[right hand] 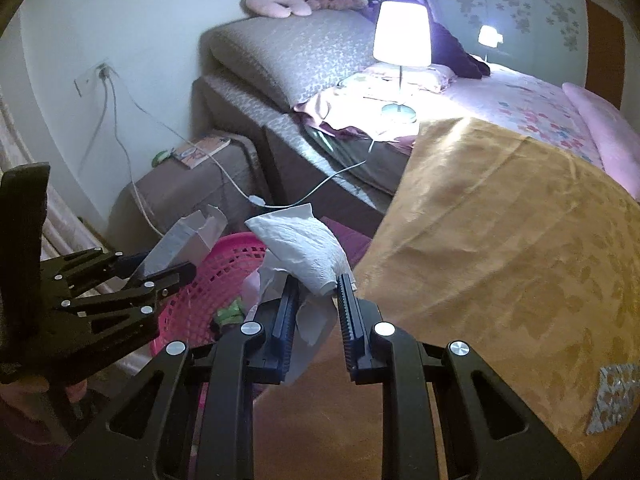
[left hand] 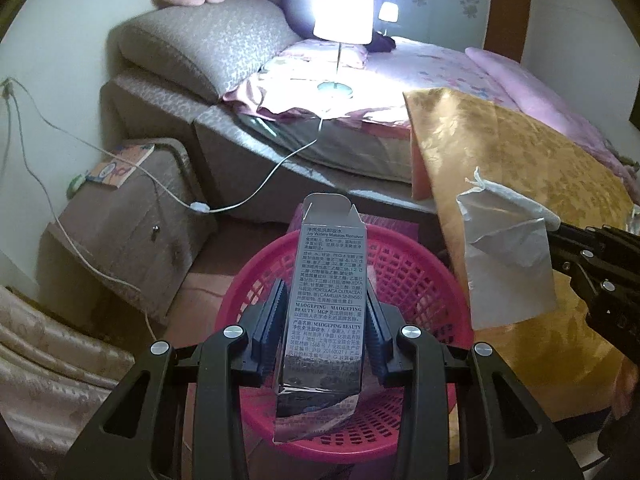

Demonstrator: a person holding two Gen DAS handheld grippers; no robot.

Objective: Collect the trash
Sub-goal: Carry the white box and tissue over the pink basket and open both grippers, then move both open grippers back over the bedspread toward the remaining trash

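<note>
A tall silver carton [left hand: 328, 272] with printed text stands upright between the blue pads of my left gripper [left hand: 325, 292], which is shut on it. It hangs over a pink mesh basket [left hand: 460, 320] on the floor. My right gripper [right hand: 319, 284] is shut on a crumpled white tissue [right hand: 300, 244], just right of the basket [right hand: 208, 280]. The left wrist view shows that tissue [left hand: 508, 264] and the right gripper [left hand: 560, 240] at the right edge. In the right wrist view, the left gripper [right hand: 176, 272] and carton [right hand: 180, 240] are at the left. Something green [right hand: 230, 312] lies in the basket.
A bed [left hand: 320, 152] with a lit lamp [left hand: 344, 12] stands behind the basket. A golden cloth [right hand: 500, 240] drapes over its near side, with a silver patterned scrap [right hand: 612, 396] on it. A nightstand [left hand: 132, 216] and a white cable [left hand: 256, 196] are at the left.
</note>
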